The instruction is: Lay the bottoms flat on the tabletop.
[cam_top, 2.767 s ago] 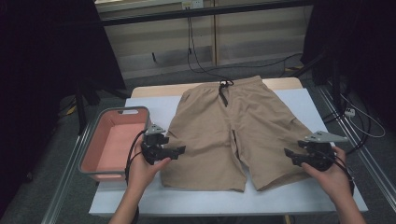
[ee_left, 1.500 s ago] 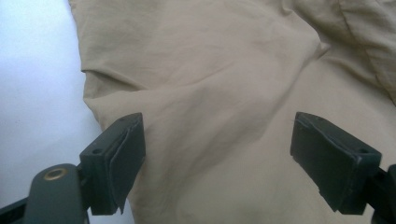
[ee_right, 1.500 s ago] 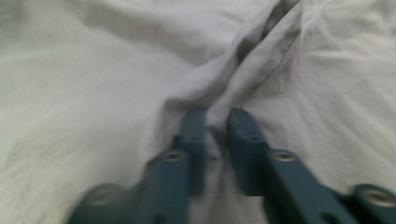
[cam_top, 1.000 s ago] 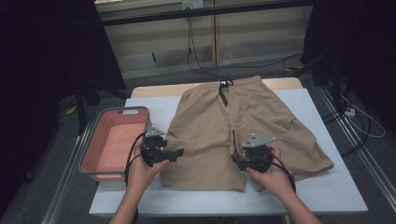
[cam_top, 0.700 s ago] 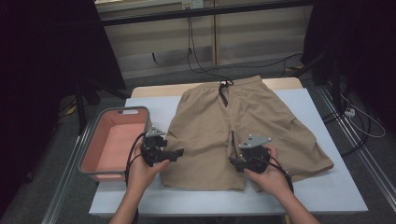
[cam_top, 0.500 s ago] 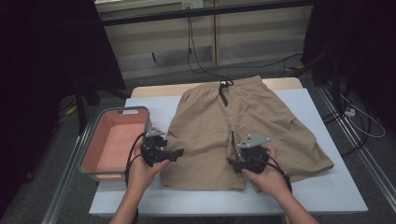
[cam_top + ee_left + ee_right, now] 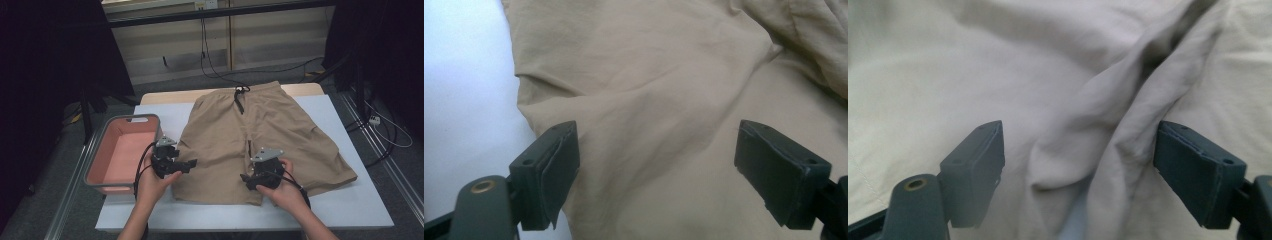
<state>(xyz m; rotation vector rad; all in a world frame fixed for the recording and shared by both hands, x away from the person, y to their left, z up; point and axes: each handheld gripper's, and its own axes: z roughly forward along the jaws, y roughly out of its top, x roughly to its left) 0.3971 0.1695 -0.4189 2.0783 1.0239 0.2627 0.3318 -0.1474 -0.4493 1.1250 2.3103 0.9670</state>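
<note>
Looking down from the high view, you have the khaki shorts (image 7: 260,135) spread flat on the white worktop (image 7: 360,210), waistband and dark drawstring (image 7: 240,97) at the far side, hems toward you, the pink bin (image 7: 122,152) just off their left edge. Your left tool (image 7: 190,163) sits at the left leg's outer edge; your right tool (image 7: 245,178) sits low between the two legs.

Switching to the left gripper view, your jaws stand wide apart over the shorts (image 7: 664,100), nothing pinched; the cloth is soft and rumpled, with the side edge meeting the bare worktop (image 7: 464,75).

Over to the right gripper view: your jaws have just been opening and stand apart, a raised fold of fabric (image 7: 1118,135) between them but not pressed.

Here's the risk as I see it: close here and you may catch only the top layer of that ridge, so the leg could drag and bunch; the left side could slip off the thin edge if you bite too shallow
</note>
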